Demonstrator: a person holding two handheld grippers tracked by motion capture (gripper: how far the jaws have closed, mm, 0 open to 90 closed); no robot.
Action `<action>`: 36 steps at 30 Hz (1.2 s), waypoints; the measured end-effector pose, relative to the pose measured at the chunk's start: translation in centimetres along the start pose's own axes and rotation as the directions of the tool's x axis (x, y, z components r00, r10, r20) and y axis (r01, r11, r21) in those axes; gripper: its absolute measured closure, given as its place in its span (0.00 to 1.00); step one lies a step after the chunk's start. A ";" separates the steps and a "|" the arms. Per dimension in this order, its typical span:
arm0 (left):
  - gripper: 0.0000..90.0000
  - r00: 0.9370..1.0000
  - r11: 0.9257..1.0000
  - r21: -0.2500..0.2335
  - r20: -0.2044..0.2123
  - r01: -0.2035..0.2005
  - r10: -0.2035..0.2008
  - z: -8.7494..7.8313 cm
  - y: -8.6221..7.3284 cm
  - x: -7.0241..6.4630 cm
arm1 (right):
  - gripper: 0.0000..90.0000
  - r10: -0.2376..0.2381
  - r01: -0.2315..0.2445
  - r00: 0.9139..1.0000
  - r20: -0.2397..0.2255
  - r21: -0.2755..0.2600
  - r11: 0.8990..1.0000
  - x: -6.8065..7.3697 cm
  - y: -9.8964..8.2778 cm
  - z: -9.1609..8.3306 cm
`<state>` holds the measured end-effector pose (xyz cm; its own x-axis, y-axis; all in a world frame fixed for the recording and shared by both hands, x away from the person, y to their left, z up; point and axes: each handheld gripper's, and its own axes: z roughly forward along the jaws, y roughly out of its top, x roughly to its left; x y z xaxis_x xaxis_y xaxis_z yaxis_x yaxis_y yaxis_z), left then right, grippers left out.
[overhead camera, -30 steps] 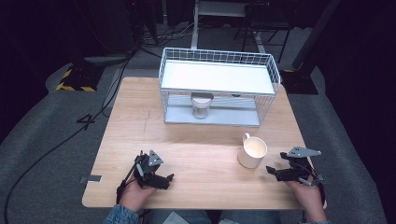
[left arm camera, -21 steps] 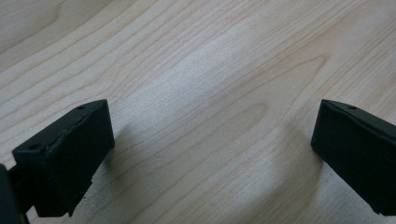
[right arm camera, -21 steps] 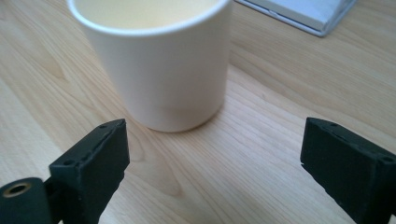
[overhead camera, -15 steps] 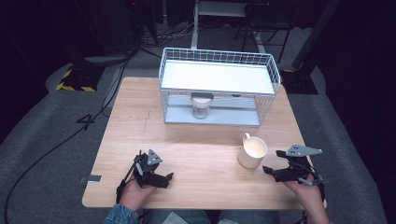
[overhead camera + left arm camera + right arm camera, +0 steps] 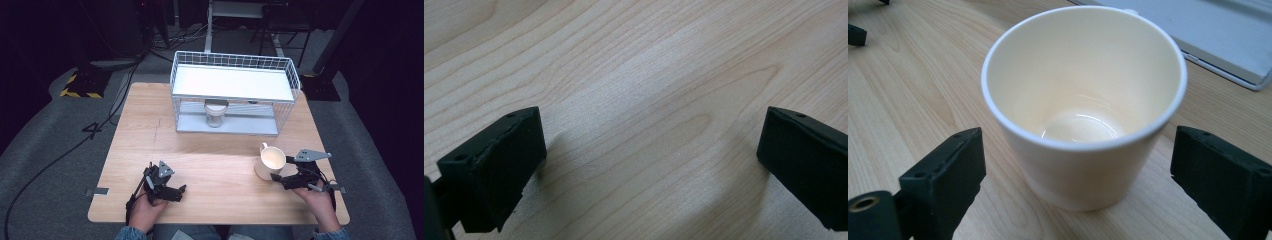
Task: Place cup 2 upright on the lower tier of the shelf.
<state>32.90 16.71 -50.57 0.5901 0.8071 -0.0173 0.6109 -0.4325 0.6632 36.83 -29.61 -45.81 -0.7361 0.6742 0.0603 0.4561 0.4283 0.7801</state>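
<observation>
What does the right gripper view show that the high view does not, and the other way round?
Right gripper view: the mug's empty, glossy inside, between the right gripper's open jaws. High view: the wire rack with a jar on its lower shelf, and the left gripper. Both: the mug upright on the wooden table.

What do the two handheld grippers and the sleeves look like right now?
Both the left gripper and right gripper are black with blocky black jaws. Each carries a grey three-cornered plate and trails a dark cable. Blue denim-like cuffs cover the wrists.
</observation>
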 end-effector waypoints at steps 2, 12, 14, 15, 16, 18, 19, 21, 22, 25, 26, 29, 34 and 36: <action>0.00 1.000 1.000 -0.002 -0.001 0.006 -0.006 0.0 0.0 0.0 | 0.09 0.002 -0.002 1.000 -0.005 0.000 1.000 -0.1 0.1 0.3; 0.00 1.000 1.000 -0.005 -0.007 0.019 -0.019 0.0 -0.1 -0.2 | 0.08 0.000 0.000 1.000 -0.003 0.018 1.000 -0.3 0.7 2.7; 0.00 1.000 1.000 -0.005 -0.007 0.021 -0.021 0.0 -0.1 -0.2 | 0.07 0.004 -0.004 1.000 -0.008 0.014 1.000 -0.4 0.6 3.1; 0.00 1.000 1.000 -0.005 -0.009 0.020 -0.020 0.0 -0.1 -0.2 | 0.07 0.004 -0.004 1.000 -0.008 0.014 1.000 -0.4 0.6 3.1; 0.00 1.000 1.000 -0.004 -0.009 0.020 -0.020 0.0 -0.1 -0.2 | 0.07 0.004 -0.004 1.000 -0.006 0.016 1.000 -0.4 0.6 3.3; 0.00 1.000 1.000 -0.004 -0.009 0.019 -0.020 0.0 -0.1 -0.2 | 0.07 0.005 -0.005 1.000 -0.003 0.014 1.000 -0.3 0.5 3.7; 0.00 1.000 1.000 -0.003 -0.009 0.019 -0.019 -0.1 -0.1 -0.2 | 0.07 0.007 -0.007 1.000 0.000 0.008 1.000 -0.3 0.5 3.8; 0.00 1.000 1.000 -0.004 -0.009 0.020 -0.020 0.0 -0.1 -0.2 | 0.07 0.010 -0.010 1.000 0.006 0.000 1.000 -0.2 0.4 3.9; 0.00 1.000 1.000 -0.004 -0.009 0.020 -0.020 0.0 -0.1 -0.2 | 0.07 0.010 -0.010 1.000 0.006 0.000 1.000 -0.2 0.4 3.9; 0.00 1.000 1.000 -0.004 -0.009 0.019 -0.019 0.0 -0.1 -0.2 | 0.07 -0.004 0.004 1.000 0.030 -0.016 1.000 0.1 0.3 4.1; 0.00 1.000 1.000 -0.004 -0.009 0.019 -0.019 -0.1 -0.1 -0.2 | 0.07 -0.006 0.007 0.999 0.034 -0.019 1.000 0.1 0.2 4.2; 0.00 1.000 1.000 -0.004 -0.009 0.020 -0.020 0.0 -0.1 -0.2 | 0.08 -0.029 0.030 0.998 0.053 -0.026 0.999 0.3 0.0 4.2; 0.00 1.000 1.000 -0.004 -0.009 0.019 -0.019 0.0 -0.1 -0.2 | 0.09 -0.025 0.027 0.997 0.066 -0.033 0.999 0.5 0.0 4.2; 0.00 1.000 1.000 -0.004 -0.009 0.020 -0.020 0.0 -0.1 -0.2 | 0.09 -0.019 0.021 0.998 0.067 -0.034 0.999 0.5 0.0 4.2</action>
<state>32.68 16.60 -50.60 0.5732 0.8191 -0.0237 0.6202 -0.4147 0.6659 38.58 -26.75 -48.40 -0.7091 0.7051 0.0035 0.4233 0.4217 0.8019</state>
